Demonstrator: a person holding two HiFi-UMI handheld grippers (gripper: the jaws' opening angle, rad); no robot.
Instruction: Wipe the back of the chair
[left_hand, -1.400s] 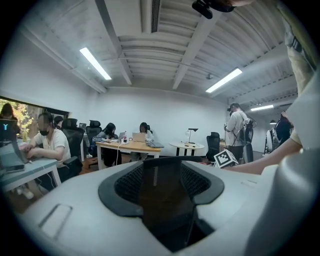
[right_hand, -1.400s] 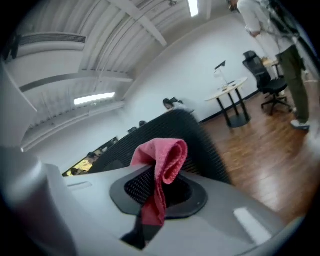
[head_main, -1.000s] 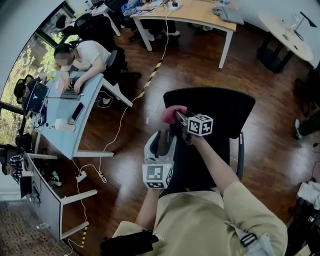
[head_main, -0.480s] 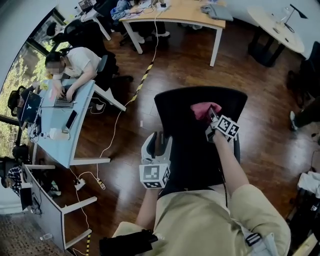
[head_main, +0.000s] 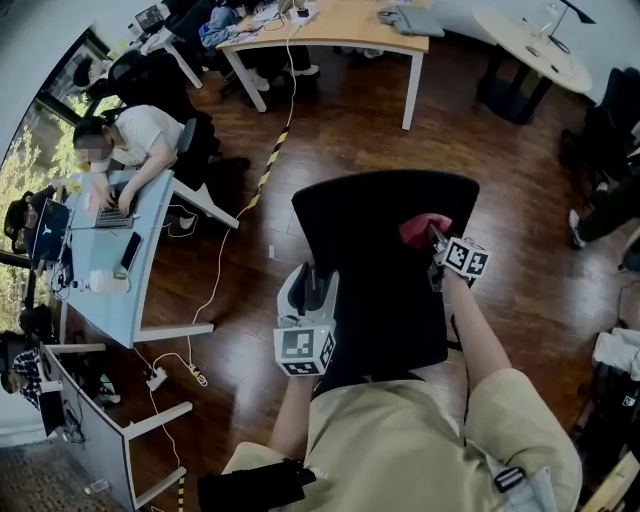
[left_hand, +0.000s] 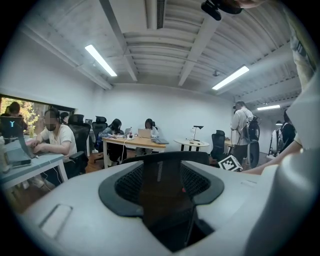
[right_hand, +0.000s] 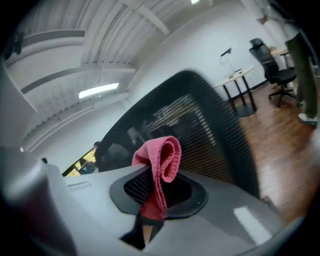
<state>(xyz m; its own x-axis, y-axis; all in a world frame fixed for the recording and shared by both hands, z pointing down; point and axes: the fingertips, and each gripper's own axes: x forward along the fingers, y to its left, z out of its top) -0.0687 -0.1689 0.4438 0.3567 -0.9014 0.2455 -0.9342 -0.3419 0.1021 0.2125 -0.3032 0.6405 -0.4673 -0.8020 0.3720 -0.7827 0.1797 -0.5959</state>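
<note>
**Clearances around the chair**

Chair back (head_main: 385, 290): mesh face open between left gripper (head_main: 312, 282), clamped on its left edge, and right gripper (head_main: 432, 238), pinching pink cloth (head_main: 420, 230) at upper right. Bare wooden floor (head_main: 530, 290) on both sides. Obstacles on the left: striped floor strip (head_main: 268, 165), counter (head_main: 155, 270).

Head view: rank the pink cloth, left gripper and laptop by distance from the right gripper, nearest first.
1. Pink cloth: clamped in the right gripper's jaws.
2. Left gripper: across the chair back, at its left edge.
3. Laptop: far left of the view.
</note>
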